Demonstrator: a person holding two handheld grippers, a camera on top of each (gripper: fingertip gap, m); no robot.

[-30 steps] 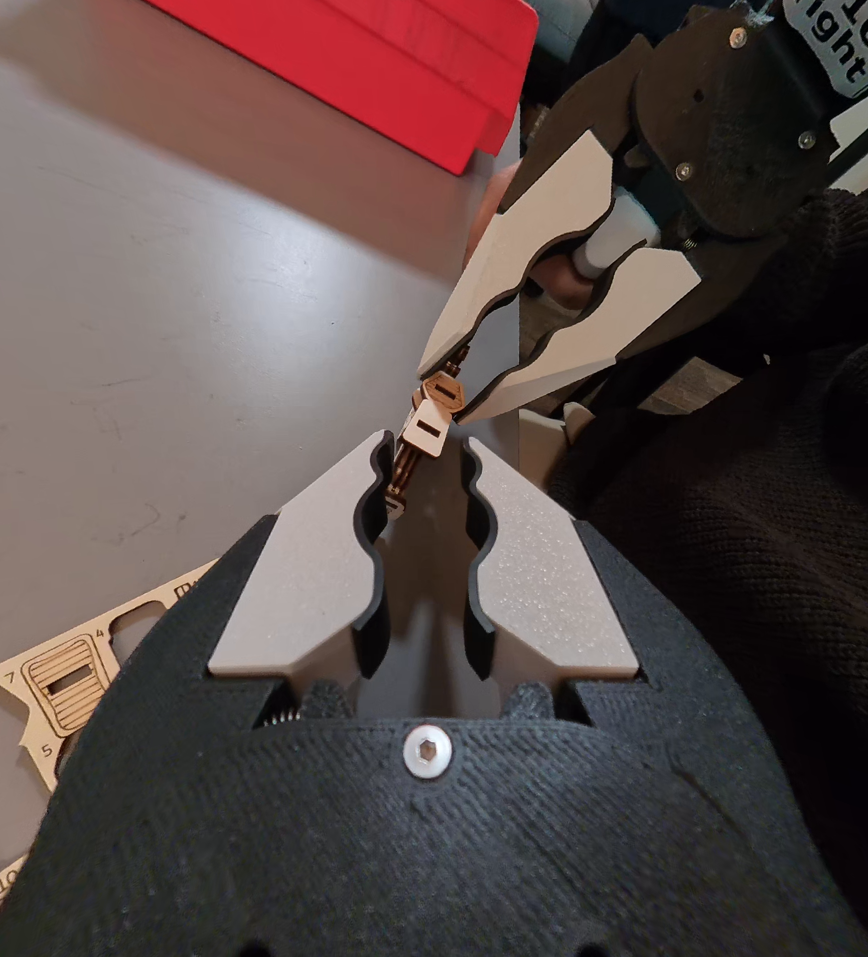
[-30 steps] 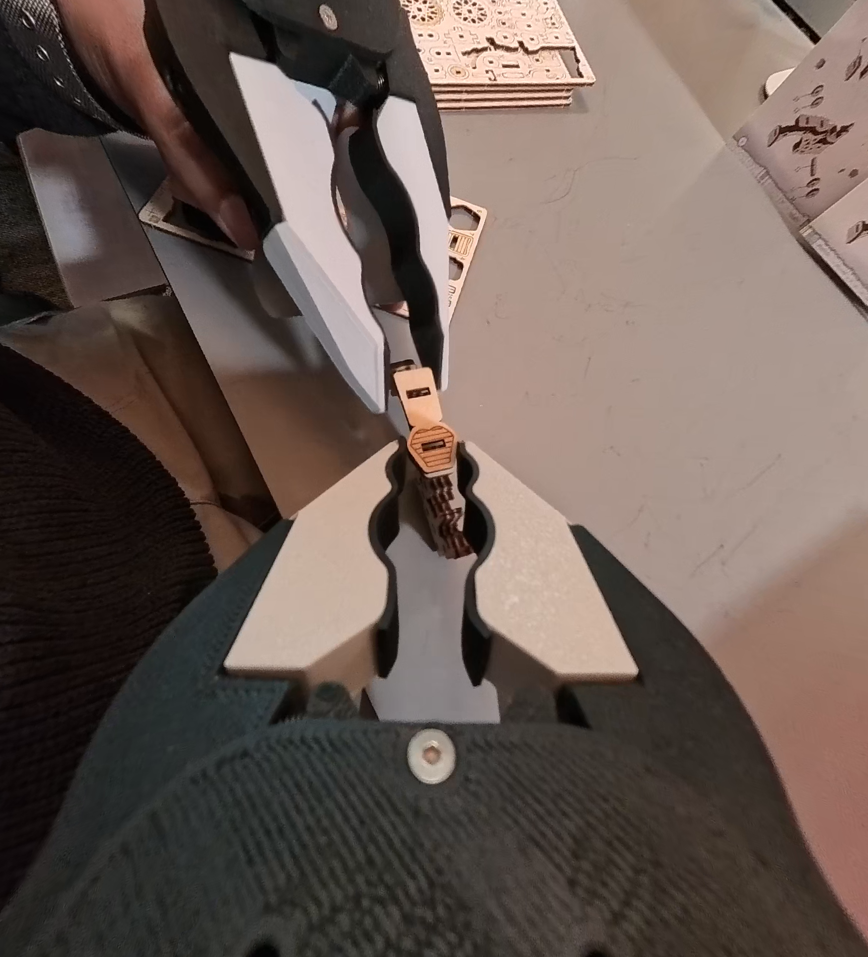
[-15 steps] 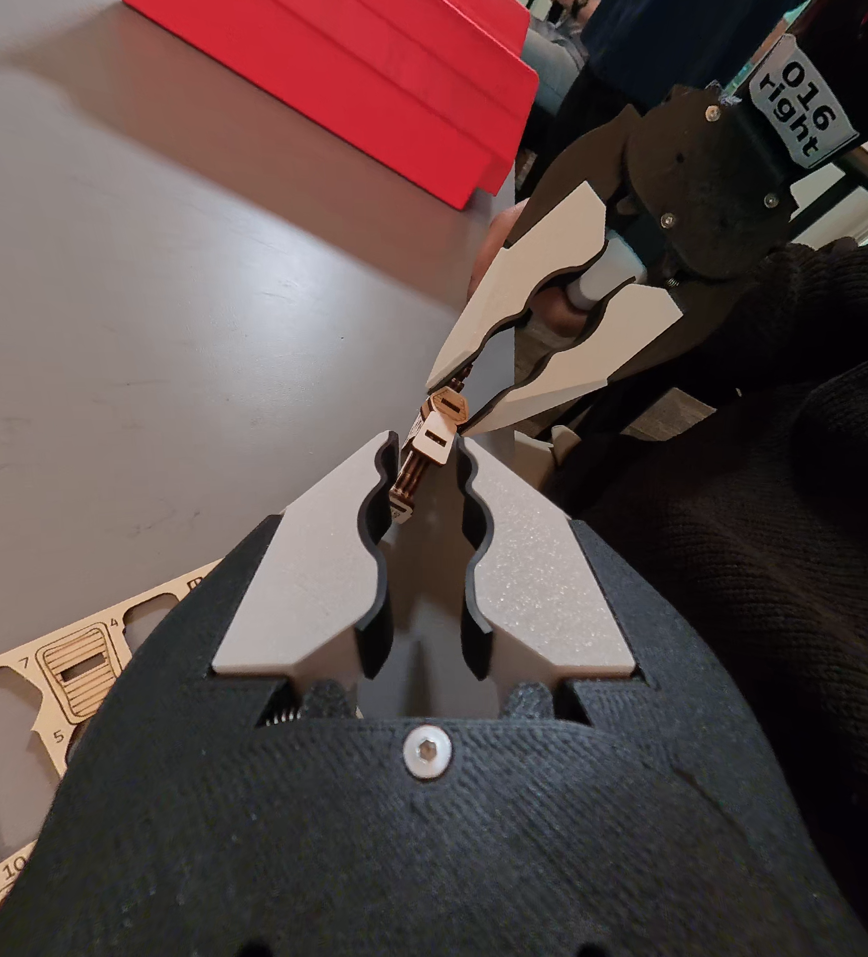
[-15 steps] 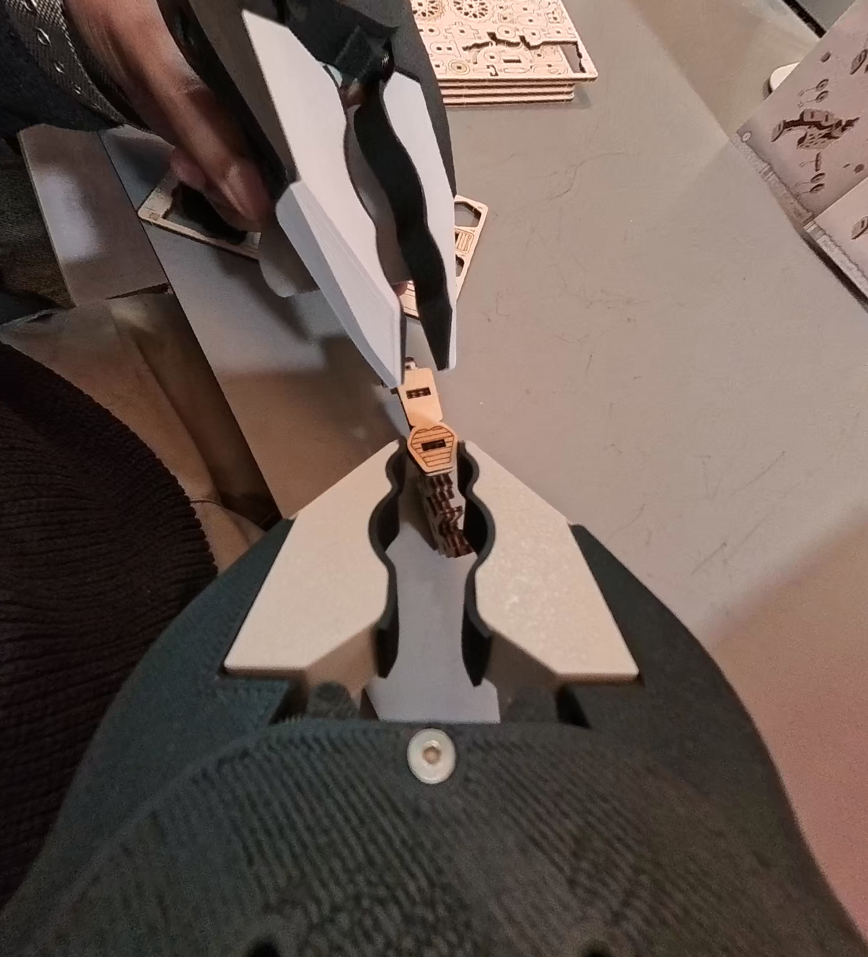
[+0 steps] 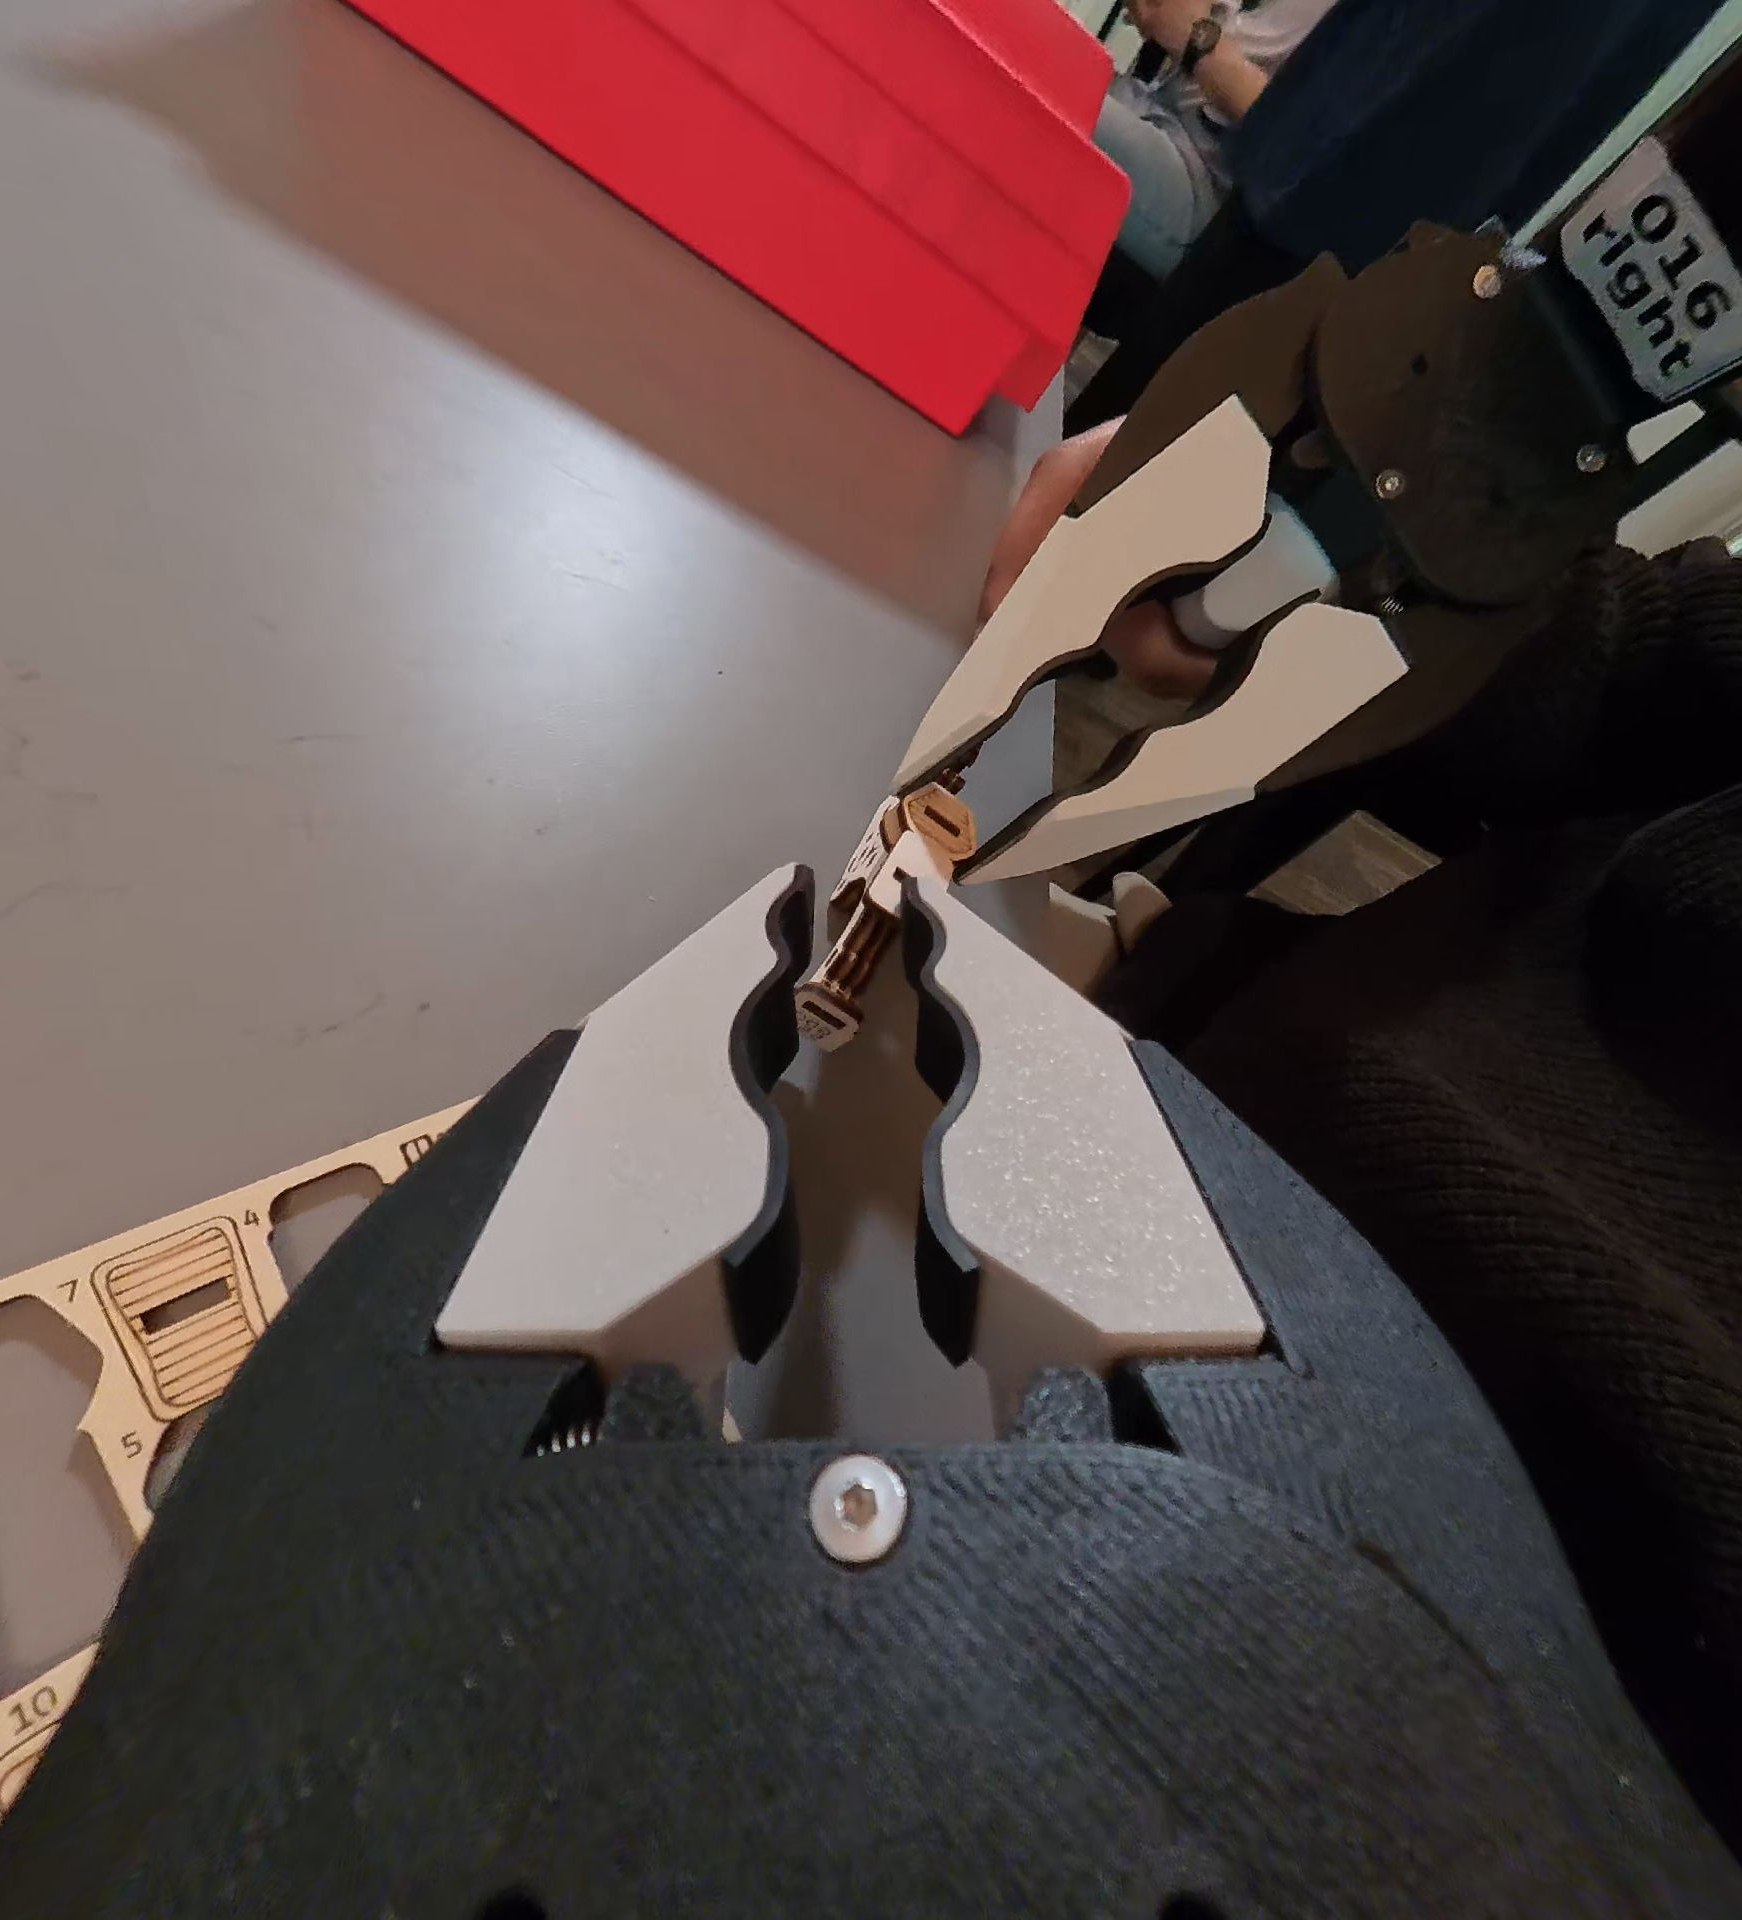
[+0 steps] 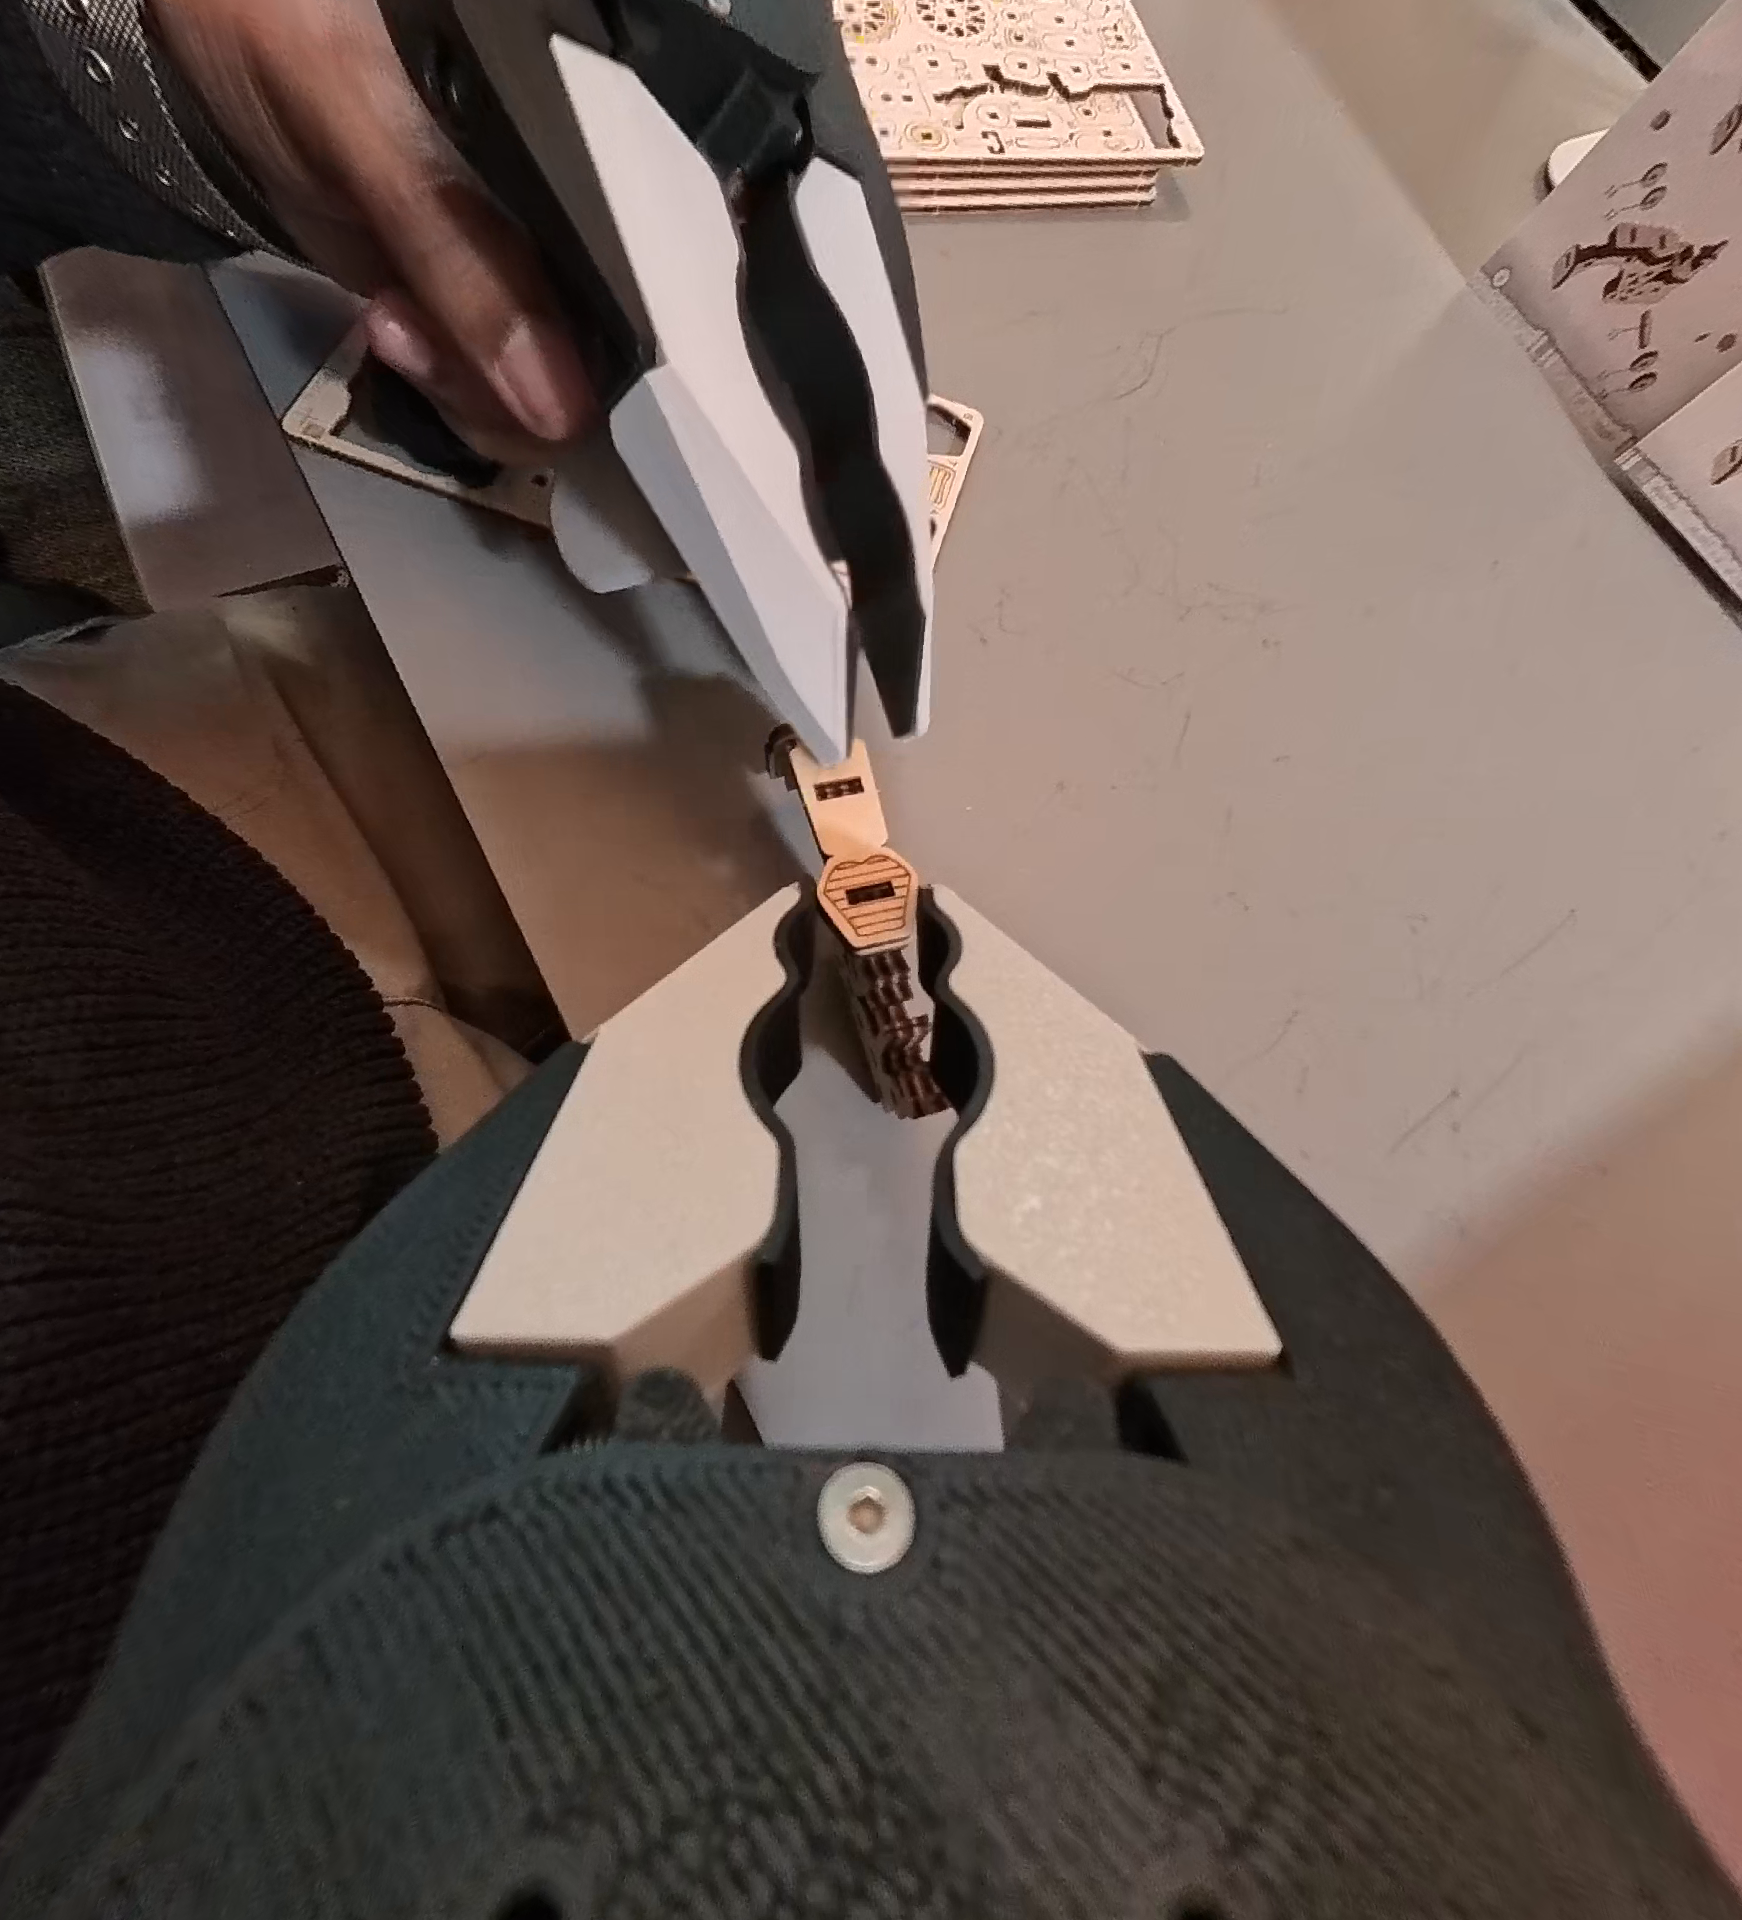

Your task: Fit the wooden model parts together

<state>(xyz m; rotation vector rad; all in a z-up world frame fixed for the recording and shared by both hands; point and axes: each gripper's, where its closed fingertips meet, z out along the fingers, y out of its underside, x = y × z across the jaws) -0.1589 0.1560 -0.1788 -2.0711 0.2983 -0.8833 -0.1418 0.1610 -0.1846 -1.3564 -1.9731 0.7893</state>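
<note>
My left gripper (image 5: 851, 894) is shut on a small flat wooden part with a slot (image 5: 849, 961). That part also shows in the right wrist view (image 6: 839, 805), sticking out below the left gripper's tips (image 6: 867, 740). My right gripper (image 6: 865, 904) is shut on a stacked wooden part with a striped hexagonal head (image 6: 867, 896). Its body runs back between the fingers. The two parts meet end to end between the two grippers, just off the table's near edge. In the left wrist view the right gripper (image 5: 934, 831) comes in from the upper right, holding the hexagonal head (image 5: 938, 821).
A red box (image 5: 742, 187) lies at the far side of the grey table (image 5: 327, 623). A cut-out wooden sheet (image 5: 67, 1382) lies under the left gripper. A stack of wooden sheets (image 6: 1033, 125) and instruction pages (image 6: 1677, 312) lie farther off. Dark knitted clothing (image 5: 1469, 1247) is close by. The tips of both grippers are at nearly the same place.
The left gripper has tilted and drawn back a little from the right one, so more of the flat part shows between the tips. Both grippers keep their hold.
</note>
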